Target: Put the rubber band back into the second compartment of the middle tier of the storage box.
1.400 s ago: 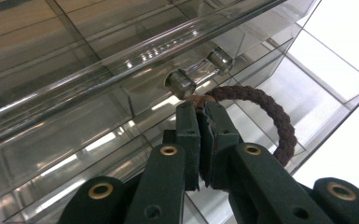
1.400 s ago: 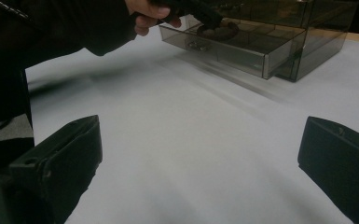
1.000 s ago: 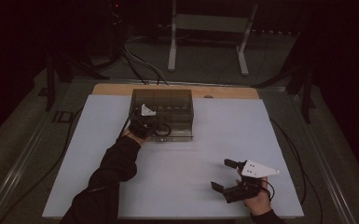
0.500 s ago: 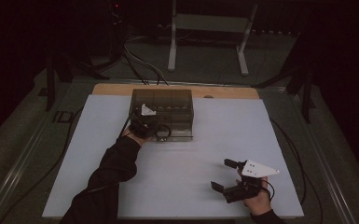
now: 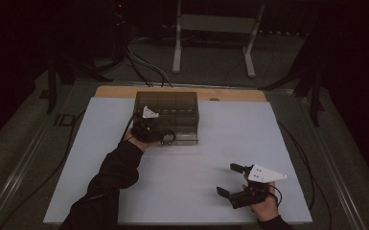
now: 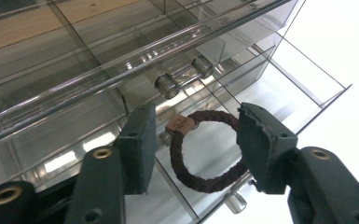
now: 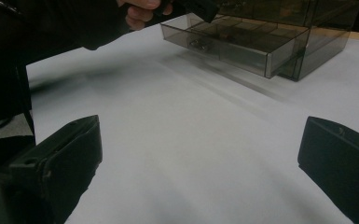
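**Now letting the bracelet go into the open drawer**

Just above the drawer, the left gripper point(image 6: 193, 140) is standing with its jaws parted; they have just been opening, and the braided bracelet point(image 6: 205, 151) is lying between them without either pad pressing on it. The bracelet is resting flat in a front compartment of the pulled-out drawer point(image 6: 279, 79), its small metal clasp turned toward the drawer's round knobs. The drawer is sticking out from the smoky clear organiser box point(image 5: 167, 117). To finish well, I would judge the jaws should be spreading wider before lifting straight up, so no pad drags the loop against the dividers. Well away from the drawer, the right gripper point(image 5: 237, 181) is hanging spread over bare white table point(image 5: 196, 177).
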Available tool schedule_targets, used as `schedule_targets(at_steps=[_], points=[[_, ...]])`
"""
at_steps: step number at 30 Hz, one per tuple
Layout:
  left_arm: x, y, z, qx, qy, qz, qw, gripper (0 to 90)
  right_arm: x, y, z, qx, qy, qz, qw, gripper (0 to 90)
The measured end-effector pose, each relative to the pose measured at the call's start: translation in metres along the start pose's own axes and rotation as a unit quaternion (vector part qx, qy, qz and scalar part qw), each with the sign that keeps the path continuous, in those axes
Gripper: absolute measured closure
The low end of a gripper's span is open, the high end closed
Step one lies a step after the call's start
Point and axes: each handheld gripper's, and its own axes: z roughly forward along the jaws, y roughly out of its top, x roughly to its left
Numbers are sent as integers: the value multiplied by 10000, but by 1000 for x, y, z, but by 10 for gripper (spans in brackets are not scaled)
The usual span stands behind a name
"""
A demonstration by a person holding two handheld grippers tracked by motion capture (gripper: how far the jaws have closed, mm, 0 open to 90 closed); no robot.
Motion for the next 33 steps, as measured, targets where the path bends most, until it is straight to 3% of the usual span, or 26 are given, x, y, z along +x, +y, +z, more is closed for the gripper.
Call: schedule_targets(at_steps=[9, 15, 22, 33], points=[[-2, 4, -18, -150, -110, -178, 9997, 319, 0, 0, 0, 8, -5, -9, 10000, 0], [-3, 7, -32, -165, -65, -95, 9998, 244, 1, 0, 0, 8, -6, -14, 10000, 0], [-3, 9, -46, -247, -103, -133, 9996, 162, 0, 0, 1, 14, 3, 2, 10000, 0], [0, 6, -58, -380, -432, -61, 9983, 22, 1, 1, 2, 19, 5, 4, 10000, 0]])
